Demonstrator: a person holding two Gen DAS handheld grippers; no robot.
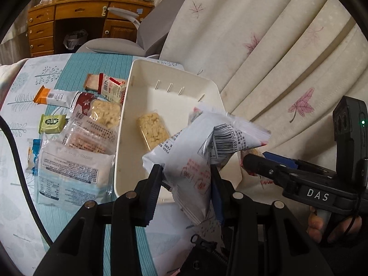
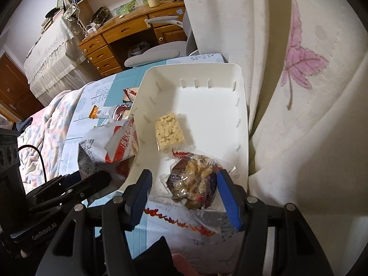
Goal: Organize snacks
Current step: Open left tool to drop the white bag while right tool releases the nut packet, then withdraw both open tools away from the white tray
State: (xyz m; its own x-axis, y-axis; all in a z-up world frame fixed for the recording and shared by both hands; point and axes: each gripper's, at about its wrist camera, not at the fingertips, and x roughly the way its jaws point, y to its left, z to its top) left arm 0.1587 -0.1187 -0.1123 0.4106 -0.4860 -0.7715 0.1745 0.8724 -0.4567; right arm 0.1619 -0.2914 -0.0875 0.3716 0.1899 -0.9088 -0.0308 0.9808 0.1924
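Note:
A white bin (image 1: 147, 78) (image 2: 241, 105) stands on the table and holds a clear-wrapped puffed rice bar (image 1: 153, 130) (image 2: 169, 133). My left gripper (image 1: 186, 179) is shut on a white snack bag with a barcode (image 1: 195, 151), held over the bin's near edge; the bag also shows in the right wrist view (image 2: 110, 147). My right gripper (image 2: 184, 191) is open around a clear packet of brown and beige snacks (image 2: 195, 184) that lies at the bin's near end. The right gripper also shows in the left wrist view (image 1: 253, 161).
Several snack packets lie on the teal patterned tablecloth (image 1: 96, 62) left of the bin, among them an orange-and-white bar (image 1: 55, 96), a green packet (image 1: 51, 123) and a large white pack (image 1: 71, 172). A leaf-print curtain (image 1: 264, 46) hangs right of the bin. A grey chair (image 1: 128, 43) and a wooden desk (image 1: 69, 13) stand beyond.

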